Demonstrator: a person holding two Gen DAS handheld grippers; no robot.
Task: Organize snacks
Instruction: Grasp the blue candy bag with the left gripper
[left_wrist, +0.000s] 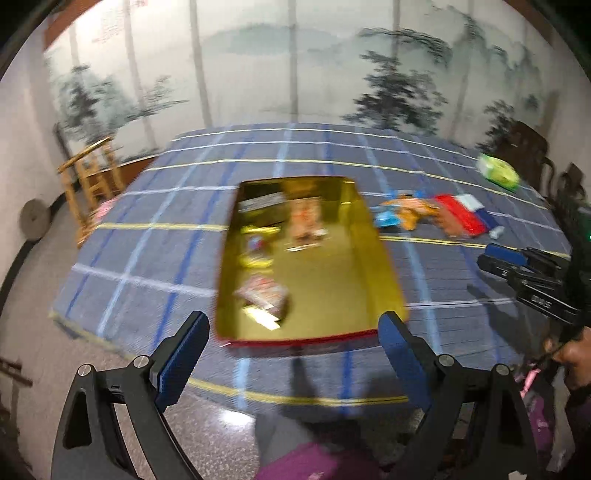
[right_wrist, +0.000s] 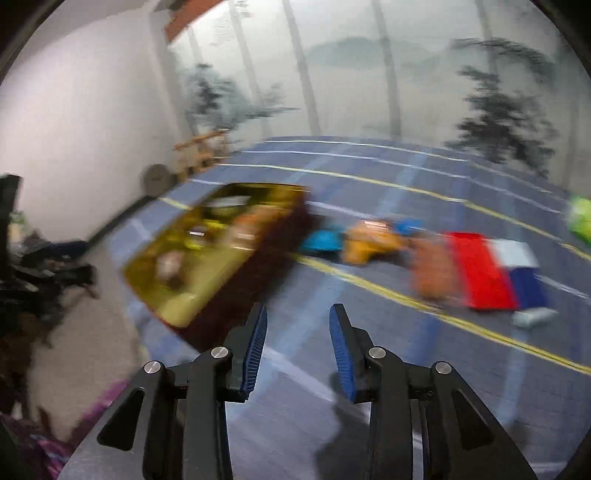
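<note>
A gold tin box (left_wrist: 332, 280) with a red rim lies open on the blue checked tablecloth (left_wrist: 147, 236) and holds several small snack packets (left_wrist: 264, 291). My left gripper (left_wrist: 293, 332) is wide open and empty at the tin's near edge. Loose snacks lie to the right: an orange packet (left_wrist: 412, 212), a red, white and blue pack (left_wrist: 465, 212) and a green packet (left_wrist: 496, 171). My right gripper (right_wrist: 297, 325) is open and empty above the cloth, right of the tin (right_wrist: 207, 251) and short of the orange packet (right_wrist: 369, 242) and the red pack (right_wrist: 484, 273). The right wrist view is blurred.
A wooden rack (left_wrist: 92, 177) stands on the floor beyond the table's left edge. A dark chair (left_wrist: 524, 147) is at the far right. The right gripper shows in the left wrist view (left_wrist: 491, 258). A painted landscape wall is behind the table.
</note>
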